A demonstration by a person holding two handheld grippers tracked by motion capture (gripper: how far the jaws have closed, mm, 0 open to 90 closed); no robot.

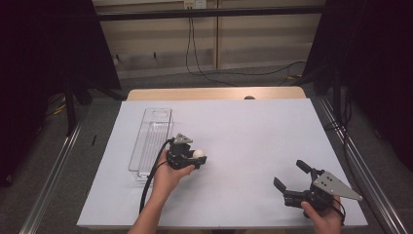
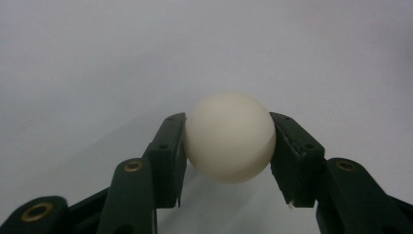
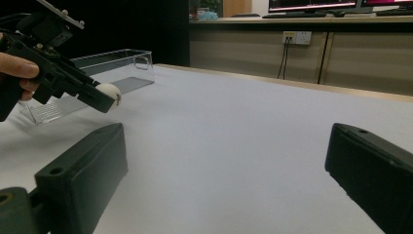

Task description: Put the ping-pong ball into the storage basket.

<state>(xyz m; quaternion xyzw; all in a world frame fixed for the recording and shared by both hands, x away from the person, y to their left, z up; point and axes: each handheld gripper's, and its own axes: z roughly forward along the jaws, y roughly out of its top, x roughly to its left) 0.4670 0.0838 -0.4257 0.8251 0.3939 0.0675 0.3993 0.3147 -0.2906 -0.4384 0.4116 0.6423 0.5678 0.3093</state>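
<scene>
A small white ball [image 2: 229, 137] sits pinched between the two black jaws of my left gripper [image 2: 229, 146], held just above the white table cover. From the high view the left gripper [image 1: 197, 157] is left of the table's middle, with the ball [image 1: 198, 153] at its tip, right beside a clear plastic bin [image 1: 151, 141]. My right gripper [image 1: 290, 175] rests near the front right of the table, jaws spread wide and nothing between them. In the right gripper view the ball [image 3: 110, 92] and the left gripper [image 3: 104, 100] appear at far left.
The clear bin [image 3: 112, 68] is long and narrow, lying lengthwise at the left of the white sheet [image 1: 243, 141]. A wooden table edge [image 1: 216, 93] runs along the back. Metal rails flank both sides, and cables trail on the floor behind.
</scene>
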